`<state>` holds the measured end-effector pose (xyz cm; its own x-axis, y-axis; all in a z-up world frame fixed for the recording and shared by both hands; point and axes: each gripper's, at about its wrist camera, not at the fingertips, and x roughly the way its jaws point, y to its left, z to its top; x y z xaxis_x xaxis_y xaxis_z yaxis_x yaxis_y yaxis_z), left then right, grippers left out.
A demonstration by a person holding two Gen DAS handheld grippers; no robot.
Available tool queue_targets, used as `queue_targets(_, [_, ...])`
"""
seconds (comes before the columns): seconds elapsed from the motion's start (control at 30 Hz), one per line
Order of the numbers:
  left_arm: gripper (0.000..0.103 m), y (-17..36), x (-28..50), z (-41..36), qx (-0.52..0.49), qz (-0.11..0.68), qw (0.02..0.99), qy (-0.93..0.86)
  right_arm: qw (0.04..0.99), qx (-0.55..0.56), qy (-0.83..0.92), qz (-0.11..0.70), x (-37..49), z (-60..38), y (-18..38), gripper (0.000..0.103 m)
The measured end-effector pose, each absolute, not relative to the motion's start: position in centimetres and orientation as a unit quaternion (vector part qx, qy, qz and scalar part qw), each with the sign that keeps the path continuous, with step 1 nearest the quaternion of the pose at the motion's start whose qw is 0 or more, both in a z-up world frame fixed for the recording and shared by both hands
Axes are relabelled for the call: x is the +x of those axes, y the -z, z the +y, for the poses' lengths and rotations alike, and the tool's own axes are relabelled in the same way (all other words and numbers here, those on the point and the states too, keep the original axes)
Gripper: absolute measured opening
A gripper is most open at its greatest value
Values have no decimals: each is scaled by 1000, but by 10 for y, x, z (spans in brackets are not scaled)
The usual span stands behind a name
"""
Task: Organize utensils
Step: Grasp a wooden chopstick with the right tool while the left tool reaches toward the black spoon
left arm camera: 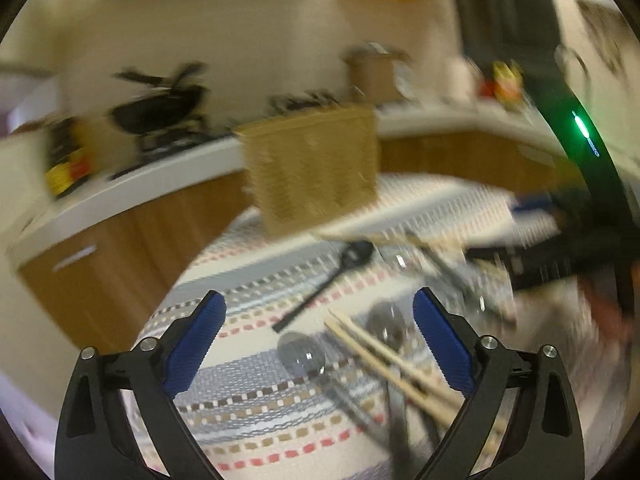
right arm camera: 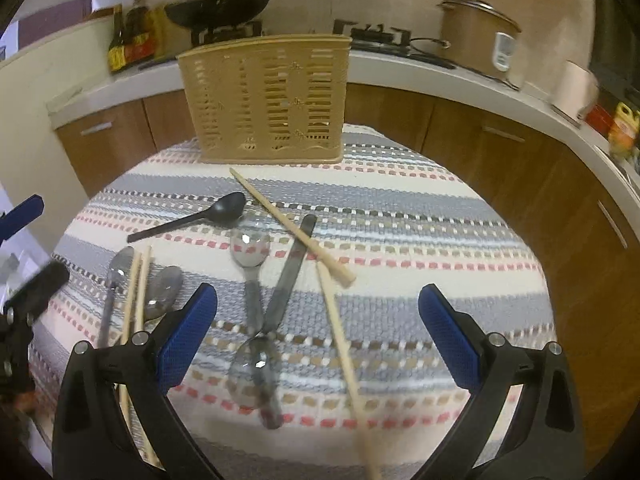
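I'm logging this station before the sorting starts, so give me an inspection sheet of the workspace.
Surface: striped cloth covers the table.
Job's things: tan holder upright at the far edge, nothing visible in it. Black spoon, metal spoons, a knife and chopsticks lie loose; one chopstick crosses the knife.
Clutter: nothing seen on the cloth besides utensils.
Grippers: left gripper open above a chopstick pair and spoons, empty; right gripper open above spoons, empty.
Cables: a cord by the rice cooker on the counter.
Surroundings: counter with wok, bottles, wooden cabinets below.
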<state>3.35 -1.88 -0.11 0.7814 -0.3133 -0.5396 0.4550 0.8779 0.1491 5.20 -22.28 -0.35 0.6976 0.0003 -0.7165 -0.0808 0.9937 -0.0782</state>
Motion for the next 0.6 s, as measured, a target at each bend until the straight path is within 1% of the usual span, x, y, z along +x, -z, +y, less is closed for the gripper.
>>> queue_targets(0.03, [86, 3, 37, -22, 156, 268, 925, 218, 916, -53, -31, 396, 57, -225, 3, 97])
queue_targets(0.1, [83, 6, 47, -28, 191, 289, 908, 237, 908, -68, -43, 410, 71, -226, 3, 97])
queue_targets(0.13, [78, 7, 55, -30, 203, 301, 899, 246, 906, -80, -44, 413, 77, -226, 2, 97])
queue_targets(0.23, [74, 6, 82, -32, 194, 335, 881, 271, 899, -95, -68, 422, 91, -225, -3, 94])
queue_targets(0.3, [73, 6, 108, -31, 163, 370, 867, 291, 892, -101, -83, 433, 104, -224, -4, 85])
queue_targets(0.33, [70, 8, 119, -31, 155, 384, 859, 302, 889, -105, -88, 438, 109, -223, -5, 82])
queue_targets(0.37, [66, 9, 126, -30, 149, 394, 852, 310, 884, -109, -99, 444, 115, -222, -5, 75])
queue_targets(0.4, [65, 13, 138, -32, 143, 412, 840, 322, 879, -108, -110, 450, 123, -221, -4, 65])
queue_targets(0.43, [65, 17, 147, -34, 138, 428, 830, 329, 875, -106, -118, 457, 128, -221, -4, 61])
queue_targets(0.47, [60, 20, 155, -36, 132, 444, 821, 334, 868, -99, -134, 468, 138, -220, -3, 53])
queue_targets(0.5, [59, 24, 163, -37, 123, 459, 812, 339, 863, -92, -147, 475, 145, -220, -2, 48])
queue_targets(0.53, [57, 28, 171, -39, 117, 471, 803, 345, 860, -90, -153, 479, 150, -219, -2, 44])
queue_targets(0.57, [55, 31, 176, -40, 112, 480, 797, 348, 855, -88, -162, 484, 157, -218, 0, 39])
queue_targets(0.6, [52, 34, 182, -43, 109, 488, 792, 350, 850, -85, -172, 491, 164, -217, 1, 37])
